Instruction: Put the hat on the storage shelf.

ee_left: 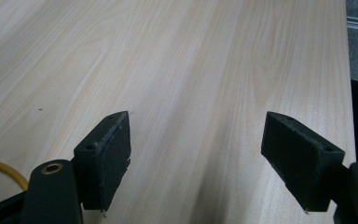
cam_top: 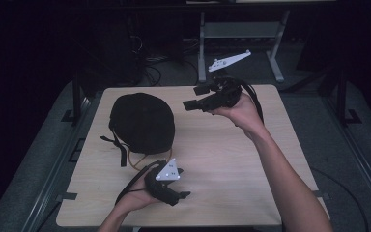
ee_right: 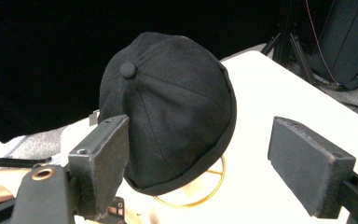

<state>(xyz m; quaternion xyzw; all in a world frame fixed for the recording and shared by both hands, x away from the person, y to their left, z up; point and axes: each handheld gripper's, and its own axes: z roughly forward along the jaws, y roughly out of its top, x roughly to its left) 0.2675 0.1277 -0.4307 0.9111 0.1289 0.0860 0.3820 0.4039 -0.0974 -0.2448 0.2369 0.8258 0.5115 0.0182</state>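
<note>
A black cap (cam_top: 142, 122) with a button on its crown sits on the far left part of a pale wooden surface (cam_top: 222, 159), over a yellow ring (ee_right: 212, 189) that peeks out beneath its rim. The right claw (cam_top: 189, 98) hovers above the far side, pointing left at the cap, its jaws released with nothing between them. The left claw (cam_top: 184, 195) rests low near the front edge, just in front of the cap, jaws spread wide over bare wood.

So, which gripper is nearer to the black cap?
Left. The left gripper sits just below the cap near its strap, pointing away; the right gripper hangs open off to its right, facing it.
</note>
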